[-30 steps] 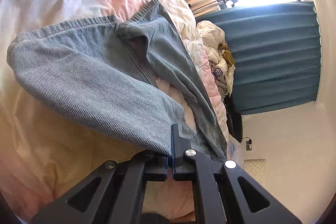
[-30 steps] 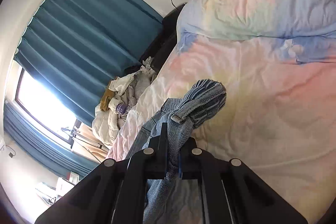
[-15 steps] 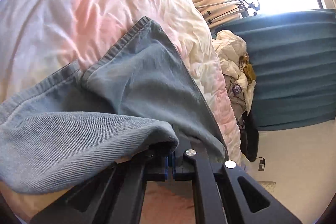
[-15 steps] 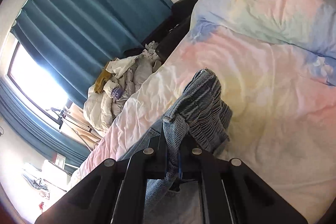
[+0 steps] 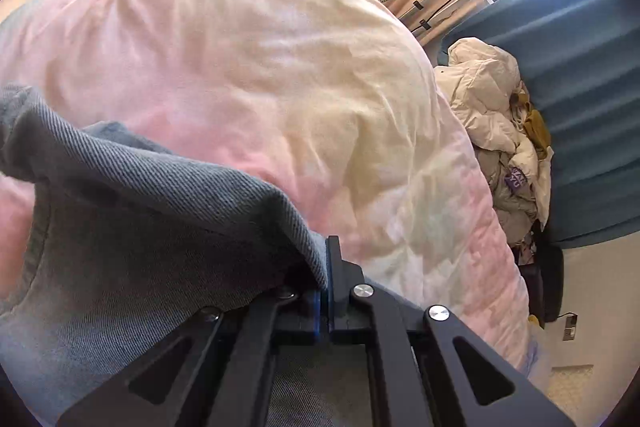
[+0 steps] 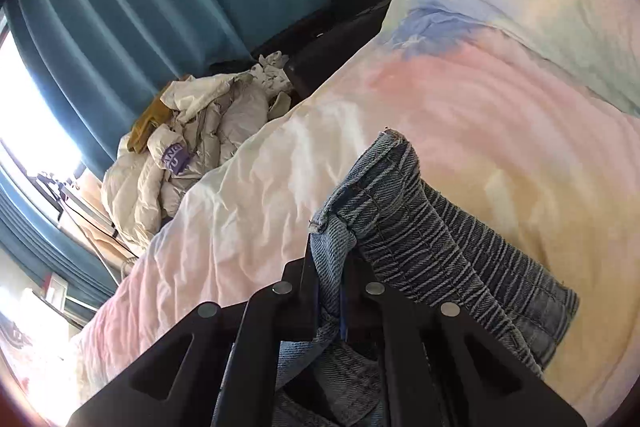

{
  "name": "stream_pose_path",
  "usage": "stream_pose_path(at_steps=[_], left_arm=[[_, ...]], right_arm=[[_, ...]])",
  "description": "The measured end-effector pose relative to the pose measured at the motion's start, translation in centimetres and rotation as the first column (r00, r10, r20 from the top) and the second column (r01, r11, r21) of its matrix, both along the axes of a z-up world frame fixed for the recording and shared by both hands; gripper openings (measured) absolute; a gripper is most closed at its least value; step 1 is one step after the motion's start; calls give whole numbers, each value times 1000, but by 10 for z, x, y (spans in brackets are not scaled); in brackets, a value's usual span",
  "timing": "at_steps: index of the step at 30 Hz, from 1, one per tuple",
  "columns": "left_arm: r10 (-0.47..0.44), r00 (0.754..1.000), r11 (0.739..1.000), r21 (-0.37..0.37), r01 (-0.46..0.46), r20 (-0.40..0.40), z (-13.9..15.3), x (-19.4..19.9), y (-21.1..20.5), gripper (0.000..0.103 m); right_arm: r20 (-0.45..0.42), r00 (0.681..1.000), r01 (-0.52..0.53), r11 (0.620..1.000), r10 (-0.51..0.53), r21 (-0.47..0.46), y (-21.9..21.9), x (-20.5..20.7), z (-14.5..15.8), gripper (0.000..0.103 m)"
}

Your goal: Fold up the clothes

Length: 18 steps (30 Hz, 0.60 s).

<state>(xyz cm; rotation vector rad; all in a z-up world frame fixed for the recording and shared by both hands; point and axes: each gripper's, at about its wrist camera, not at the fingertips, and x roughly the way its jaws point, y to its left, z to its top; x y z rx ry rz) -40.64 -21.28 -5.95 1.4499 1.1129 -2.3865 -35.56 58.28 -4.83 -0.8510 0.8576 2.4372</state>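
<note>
A: You have a big bed quilt (image 5: 280,75) under you, pink and cream. The jeans (image 5: 132,247) hang over its near part, held up at two spots.

B: How do my grippers stand?

A: Your left gripper (image 5: 325,267) is squeezed tight on a plain edge of the jeans. Your right gripper (image 6: 334,263) is squeezed tight on the stretchy waistband end.

B: What could go wrong?

A: I think the cloth could slip out if you pull your hands apart too hard. The loose part could also bunch up, so the fold comes out crooked.

B: Do both views show the same?

A: No. Only the right view shows the ribbed waistband and the dark chair (image 6: 344,11). The clothes pile (image 5: 500,131) shows in both.
</note>
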Motion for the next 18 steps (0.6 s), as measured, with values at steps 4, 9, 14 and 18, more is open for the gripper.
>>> stream_pose_path(at_steps=[4, 9, 14, 18], left_arm=[[-13, 999, 997, -71, 15, 29, -23, -29, 10, 2], [-72, 997, 991, -118, 70, -17, -29, -27, 14, 3], [-128, 988, 989, -88, 121, -83, 4, 10, 3, 20], [-117, 967, 992, -71, 103, -227, 45, 67, -6, 51]], right_arm=[[35, 999, -25, 999, 23, 40, -4, -31, -24, 6], [48, 998, -45, 999, 44, 19, -1, -33, -37, 8], [7, 994, -105, 994, 105, 34, -6, -6, -16, 22], [-45, 989, -138, 990, 139, 33, -12, 31, 6, 31]])
